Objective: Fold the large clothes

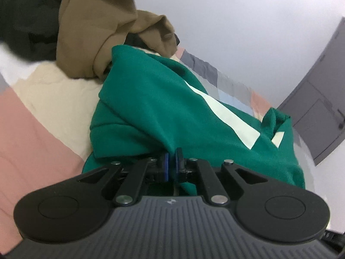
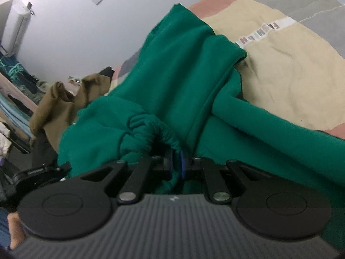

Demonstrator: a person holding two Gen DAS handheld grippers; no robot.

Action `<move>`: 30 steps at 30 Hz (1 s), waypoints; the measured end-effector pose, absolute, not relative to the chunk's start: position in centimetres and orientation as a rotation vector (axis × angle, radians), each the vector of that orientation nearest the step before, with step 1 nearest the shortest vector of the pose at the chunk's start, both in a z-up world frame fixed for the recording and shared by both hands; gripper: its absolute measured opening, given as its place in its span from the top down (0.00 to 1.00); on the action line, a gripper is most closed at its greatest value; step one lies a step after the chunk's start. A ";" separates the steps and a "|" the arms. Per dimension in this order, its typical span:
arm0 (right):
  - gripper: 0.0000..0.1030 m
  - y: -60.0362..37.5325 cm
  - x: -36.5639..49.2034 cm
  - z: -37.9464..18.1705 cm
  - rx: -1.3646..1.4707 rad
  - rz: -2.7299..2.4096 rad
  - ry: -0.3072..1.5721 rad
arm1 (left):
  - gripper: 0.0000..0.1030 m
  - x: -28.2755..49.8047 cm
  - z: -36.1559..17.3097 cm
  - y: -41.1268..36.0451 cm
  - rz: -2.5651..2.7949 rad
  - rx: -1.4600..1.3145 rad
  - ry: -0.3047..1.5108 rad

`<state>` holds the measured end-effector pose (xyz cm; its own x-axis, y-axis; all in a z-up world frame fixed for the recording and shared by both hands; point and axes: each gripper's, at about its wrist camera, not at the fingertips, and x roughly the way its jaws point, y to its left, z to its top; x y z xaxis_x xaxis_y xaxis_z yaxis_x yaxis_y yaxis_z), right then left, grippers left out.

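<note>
A large green garment (image 1: 155, 108) with a pale stripe lies crumpled on a patchwork bedspread (image 1: 38, 116). My left gripper (image 1: 172, 161) is shut on a fold of the green cloth at its near edge. In the right wrist view the same green garment (image 2: 183, 82) stretches away over the bedspread (image 2: 291, 82). There my right gripper (image 2: 177, 161) is shut on the gathered, elasticated hem of the green cloth, which bunches up just ahead of the blue pads.
A brown garment (image 1: 97, 28) and a dark one (image 1: 25, 17) are heaped on the bed beyond the green one. A grey cabinet (image 1: 319, 99) stands by the white wall. The other gripper (image 2: 36, 172) and a hand (image 2: 15, 226) show at the lower left of the right wrist view.
</note>
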<state>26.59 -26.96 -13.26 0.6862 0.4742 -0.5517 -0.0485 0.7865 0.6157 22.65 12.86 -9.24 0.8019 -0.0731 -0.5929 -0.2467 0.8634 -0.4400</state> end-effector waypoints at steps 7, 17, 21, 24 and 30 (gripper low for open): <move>0.87 -26.2 24.9 -11.9 0.481 0.313 0.717 | 0.87 21.1 -7.7 11.3 0.125 -0.425 0.644; 0.69 -25.7 21.9 -8.5 0.355 0.329 0.652 | 0.49 15.4 -4.7 8.7 0.115 -0.316 0.668; 0.43 -26.2 20.6 -7.5 0.376 0.359 0.646 | 0.37 12.8 -4.0 8.0 0.099 -0.313 0.681; 0.40 -26.6 19.3 -6.9 0.339 0.353 0.637 | 0.34 10.6 -3.7 7.6 0.096 -0.315 0.694; 0.18 -29.0 17.2 -6.2 0.287 0.309 0.667 | 0.19 7.8 -3.8 8.5 0.118 -0.373 0.743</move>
